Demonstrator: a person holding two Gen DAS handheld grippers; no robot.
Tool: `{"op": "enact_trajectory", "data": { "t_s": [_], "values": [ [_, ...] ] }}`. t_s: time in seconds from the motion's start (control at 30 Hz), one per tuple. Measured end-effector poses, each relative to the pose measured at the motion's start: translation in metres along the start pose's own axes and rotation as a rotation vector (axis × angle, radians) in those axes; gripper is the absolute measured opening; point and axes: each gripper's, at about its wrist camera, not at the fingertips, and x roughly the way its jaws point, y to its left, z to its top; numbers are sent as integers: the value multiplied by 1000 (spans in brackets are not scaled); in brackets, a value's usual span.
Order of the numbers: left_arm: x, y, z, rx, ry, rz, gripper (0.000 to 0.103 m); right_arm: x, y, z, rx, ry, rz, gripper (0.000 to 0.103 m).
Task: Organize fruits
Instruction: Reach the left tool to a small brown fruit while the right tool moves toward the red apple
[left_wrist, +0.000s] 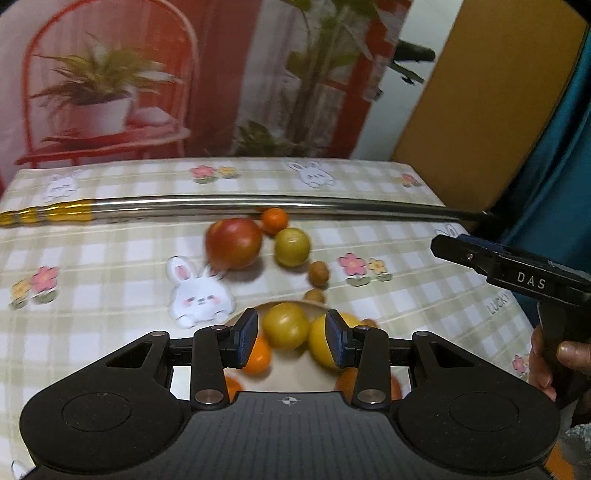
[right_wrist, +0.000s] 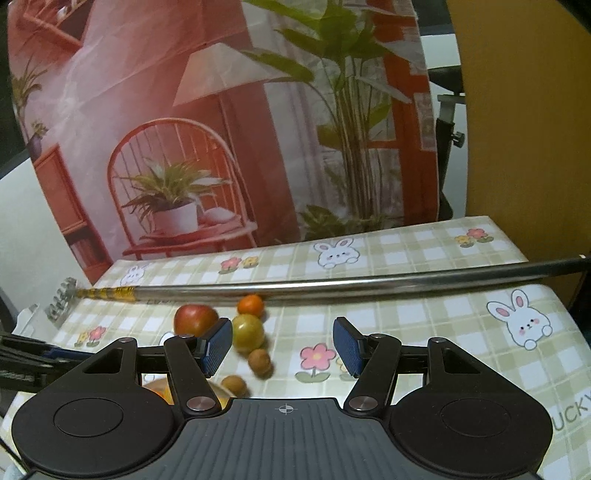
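Left wrist view: my left gripper (left_wrist: 291, 341) has jaws apart, nothing clamped, hovering over a bowl (left_wrist: 317, 308) w/ yellow-green fruit (left_wrist: 285, 326) and oranges. Beyond on the checked tablecloth (left_wrist: 110, 258): red apple (left_wrist: 233, 243), small orange (left_wrist: 274, 220), two brown nuts.

Right wrist view: my right gripper (right_wrist: 283, 347) has jaws apart, empty, above the cloth; apple (right_wrist: 195, 318) and green fruit (right_wrist: 249, 333) lie ahead-left. Metal rod (right_wrist: 295, 286) spans the table.
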Motion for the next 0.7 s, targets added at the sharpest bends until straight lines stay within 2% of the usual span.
{"op": "enact_trajectory", "data": {
  "t_s": [0.2, 0.33, 0.47, 0.7],
  "values": [
    [52, -6, 28, -50, 118, -48, 41, 10, -15, 5, 21, 13, -24, 57],
    [89, -15, 40, -44, 195, -60, 41, 17, -29, 1, 51, 27, -33, 57],
    [122, -16, 45, -53, 270, -38, 41, 22, -42, -4, 80, 37, -40, 57],
    [161, -16, 46, -48, 339, 0, 41, 31, -59, -13, 125, 55, -40, 57]
  ]
}}
